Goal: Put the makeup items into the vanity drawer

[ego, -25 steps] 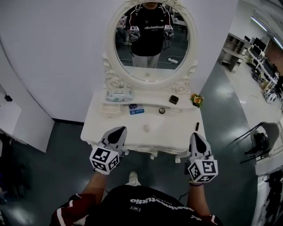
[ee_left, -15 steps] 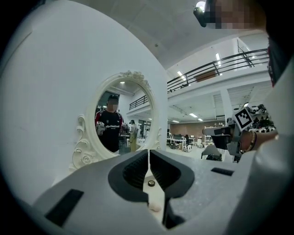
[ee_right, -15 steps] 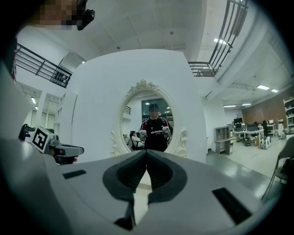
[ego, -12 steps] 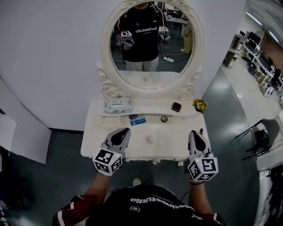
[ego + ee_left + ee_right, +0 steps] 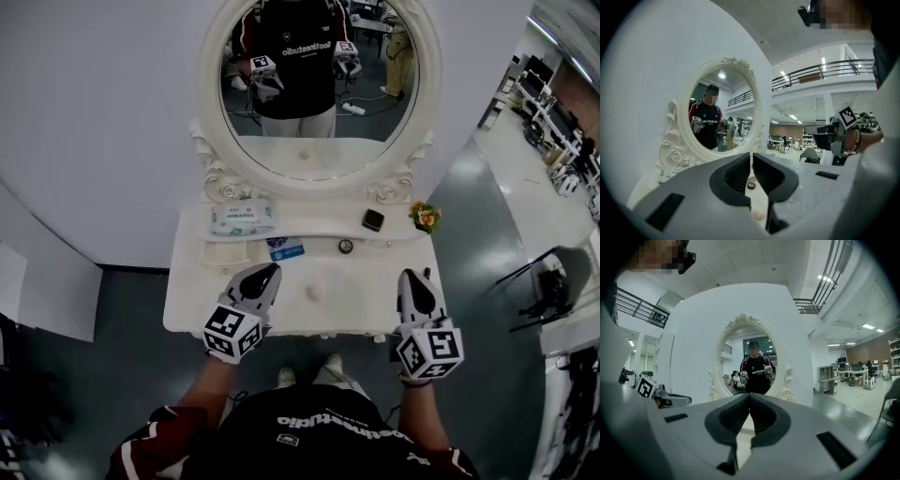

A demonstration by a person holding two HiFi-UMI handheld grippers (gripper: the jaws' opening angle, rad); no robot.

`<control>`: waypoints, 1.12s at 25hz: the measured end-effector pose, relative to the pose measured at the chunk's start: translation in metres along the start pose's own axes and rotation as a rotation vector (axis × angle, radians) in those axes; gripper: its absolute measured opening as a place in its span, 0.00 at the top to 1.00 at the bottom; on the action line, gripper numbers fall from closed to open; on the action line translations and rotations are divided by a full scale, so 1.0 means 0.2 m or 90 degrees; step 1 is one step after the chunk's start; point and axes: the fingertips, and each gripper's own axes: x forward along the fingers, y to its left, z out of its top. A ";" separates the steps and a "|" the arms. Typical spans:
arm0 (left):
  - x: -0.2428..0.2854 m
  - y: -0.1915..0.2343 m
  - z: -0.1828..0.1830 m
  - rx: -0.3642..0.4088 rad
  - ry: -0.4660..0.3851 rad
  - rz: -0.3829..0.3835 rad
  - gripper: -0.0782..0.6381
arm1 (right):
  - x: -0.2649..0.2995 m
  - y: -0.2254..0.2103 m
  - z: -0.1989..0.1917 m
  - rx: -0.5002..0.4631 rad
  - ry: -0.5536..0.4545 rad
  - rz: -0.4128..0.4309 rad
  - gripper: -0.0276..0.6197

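On the white vanity table point(image 5: 187, 300) lie a pink egg-shaped puff point(image 5: 315, 292), a small round pot point(image 5: 346, 246), a blue-labelled item point(image 5: 286, 249) and a dark stick point(image 5: 427, 274) at the right edge. A dark square compact point(image 5: 372, 220) and a wipes pack point(image 5: 242, 218) sit on the raised back shelf. My left gripper point(image 5: 269, 273) hovers over the front left of the top, shut and empty; the left gripper view shows the round pot point(image 5: 751, 185) and puff point(image 5: 759, 214) past its tips. My right gripper point(image 5: 412, 277) hangs over the front right, shut and empty. The drawer front is hidden below the tabletop.
An oval mirror point(image 5: 319, 84) in a carved white frame stands at the back and reflects the person. A small flower bunch point(image 5: 424, 216) sits at the right end of the shelf. A white wall lies behind, grey floor on both sides, and a dark chair point(image 5: 553, 291) stands to the right.
The person has stepped up to the vanity. Both grippers, still shut, have moved forward from the front edge to over the tabletop.
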 end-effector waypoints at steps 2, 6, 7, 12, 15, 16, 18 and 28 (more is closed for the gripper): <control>0.04 0.01 -0.03 -0.024 0.007 -0.007 0.85 | 0.03 -0.02 0.00 -0.002 0.002 0.007 0.95; 0.11 -0.01 -0.07 -0.022 0.025 -0.019 0.71 | 0.10 -0.05 0.00 -0.004 0.008 0.023 0.95; 0.13 0.00 -0.08 -0.020 0.028 -0.017 0.70 | 0.11 -0.06 0.00 -0.004 0.008 0.027 0.95; 0.25 -0.02 -0.16 -0.003 0.055 -0.015 0.69 | 0.17 -0.09 -0.01 -0.011 0.011 0.048 0.95; 0.31 -0.05 -0.26 0.004 0.082 -0.019 0.69 | 0.20 -0.11 -0.03 -0.014 0.018 0.060 0.95; 0.32 -0.06 -0.30 0.006 0.091 -0.021 0.68 | 0.21 -0.12 -0.03 -0.014 0.020 0.064 0.95; 0.36 -0.07 -0.38 0.009 0.112 -0.025 0.68 | 0.22 -0.12 -0.04 -0.015 0.022 0.069 0.95; 0.49 -0.15 -0.76 -0.007 0.194 -0.042 0.67 | 0.24 -0.18 -0.09 -0.007 0.041 0.080 0.95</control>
